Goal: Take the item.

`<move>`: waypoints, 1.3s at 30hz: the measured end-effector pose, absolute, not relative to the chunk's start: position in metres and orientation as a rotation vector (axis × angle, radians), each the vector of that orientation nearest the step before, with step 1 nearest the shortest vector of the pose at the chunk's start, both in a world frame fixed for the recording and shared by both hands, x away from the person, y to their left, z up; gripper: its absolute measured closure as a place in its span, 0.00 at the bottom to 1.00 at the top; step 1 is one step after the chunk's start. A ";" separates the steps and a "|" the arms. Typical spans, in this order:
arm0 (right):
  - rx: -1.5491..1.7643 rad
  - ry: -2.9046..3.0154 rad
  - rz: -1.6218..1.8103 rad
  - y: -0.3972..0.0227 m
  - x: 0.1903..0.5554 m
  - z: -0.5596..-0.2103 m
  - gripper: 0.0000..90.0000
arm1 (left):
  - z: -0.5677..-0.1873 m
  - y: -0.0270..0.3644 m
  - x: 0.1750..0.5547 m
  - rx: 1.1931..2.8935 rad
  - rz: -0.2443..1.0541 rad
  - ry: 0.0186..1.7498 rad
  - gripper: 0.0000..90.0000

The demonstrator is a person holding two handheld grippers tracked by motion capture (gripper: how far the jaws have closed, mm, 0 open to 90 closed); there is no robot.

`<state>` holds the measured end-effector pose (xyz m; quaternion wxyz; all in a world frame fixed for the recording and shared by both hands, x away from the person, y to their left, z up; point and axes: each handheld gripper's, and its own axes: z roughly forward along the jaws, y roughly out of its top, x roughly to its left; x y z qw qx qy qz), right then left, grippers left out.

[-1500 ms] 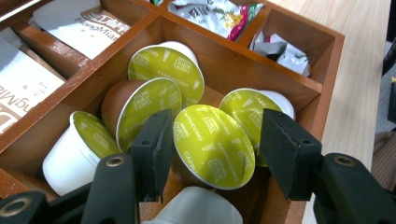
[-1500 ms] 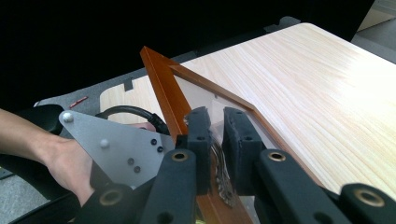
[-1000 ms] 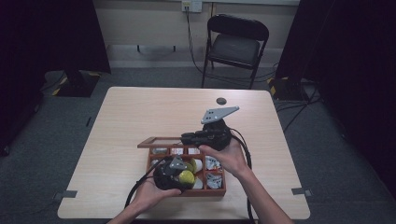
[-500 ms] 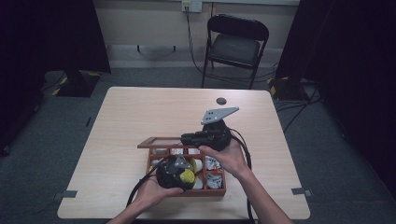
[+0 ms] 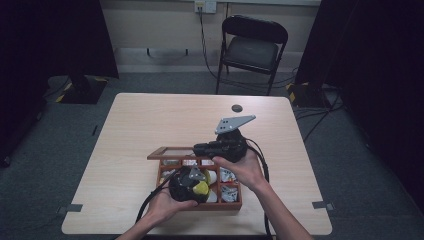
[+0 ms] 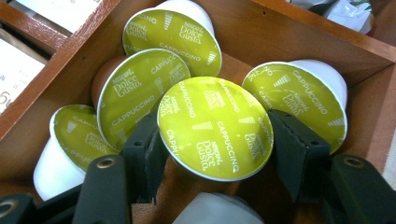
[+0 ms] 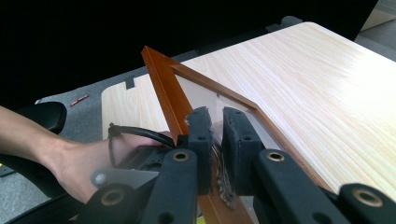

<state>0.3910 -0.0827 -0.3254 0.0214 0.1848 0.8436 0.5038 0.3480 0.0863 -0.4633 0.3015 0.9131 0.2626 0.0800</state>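
Note:
A wooden compartment box (image 5: 235, 205) sits near the table's front edge. Its glass-paned lid (image 5: 172, 151) stands raised. My right gripper (image 5: 198, 148) is shut on the lid's wooden frame (image 7: 159, 79), the jaws of that gripper (image 7: 217, 122) pinching the frame edge. My left gripper (image 5: 192, 183) hangs over the box's middle. In the left gripper view it (image 6: 215, 140) is shut on a green-lidded cappuccino capsule (image 6: 215, 128), one jaw on each side of the capsule. Several more capsules (image 6: 142, 86) lie below in the same compartment (image 6: 299, 37).
Other compartments hold white sachets (image 5: 227, 175). A small dark disc (image 5: 237, 108) lies on the table's (image 5: 150, 120) far side. A black folding chair (image 5: 252, 47) stands behind the table. Cables trail from both grippers towards the front edge.

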 end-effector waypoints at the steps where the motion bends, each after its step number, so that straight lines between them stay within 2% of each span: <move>1: 0.572 2.614 1.562 -0.083 0.391 -0.325 0.91 | -0.463 0.087 0.348 2.414 0.210 0.696 0.45; 39: 0.562 2.615 1.563 -0.083 0.391 -0.326 0.92 | -0.449 0.111 0.336 2.296 0.212 0.664 0.45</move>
